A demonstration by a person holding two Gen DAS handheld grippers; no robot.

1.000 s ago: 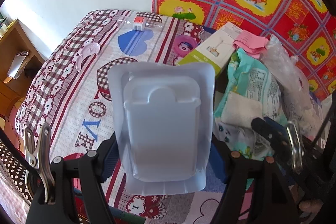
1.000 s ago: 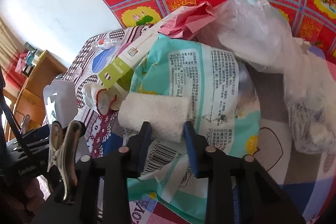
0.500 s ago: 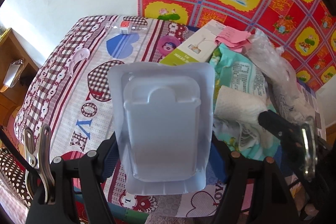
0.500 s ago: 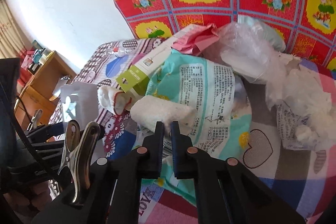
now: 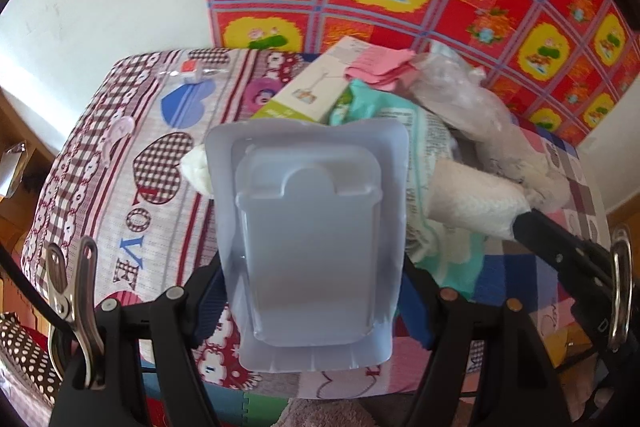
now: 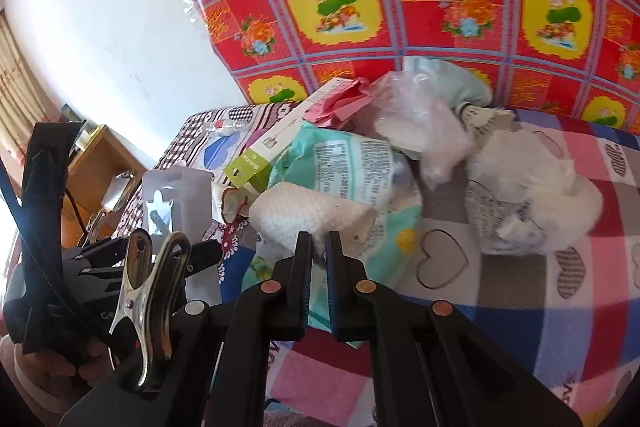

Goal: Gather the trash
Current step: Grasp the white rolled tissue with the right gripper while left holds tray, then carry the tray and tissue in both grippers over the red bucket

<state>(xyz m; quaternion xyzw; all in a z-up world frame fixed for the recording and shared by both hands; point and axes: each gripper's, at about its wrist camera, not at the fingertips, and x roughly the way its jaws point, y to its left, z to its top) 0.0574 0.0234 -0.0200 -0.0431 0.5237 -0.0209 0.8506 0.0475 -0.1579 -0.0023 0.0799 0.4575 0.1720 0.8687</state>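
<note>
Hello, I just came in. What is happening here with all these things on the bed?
A person is collecting trash from a bed with two handheld grippers. The left gripper is shut on a clear plastic blister pack, held upright. The right gripper is pinched on the edge of a white paper towel wad, above a teal printed package. A green-ended box, pink paper and plastic wrap lie in the pile.

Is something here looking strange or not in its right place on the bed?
Yes. Trash is heaped on the bed: a teal wrapper, a green box, pink paper and clear plastic lie piled crookedly. A small bottle lies on its side, apart, near the far edge.
</note>
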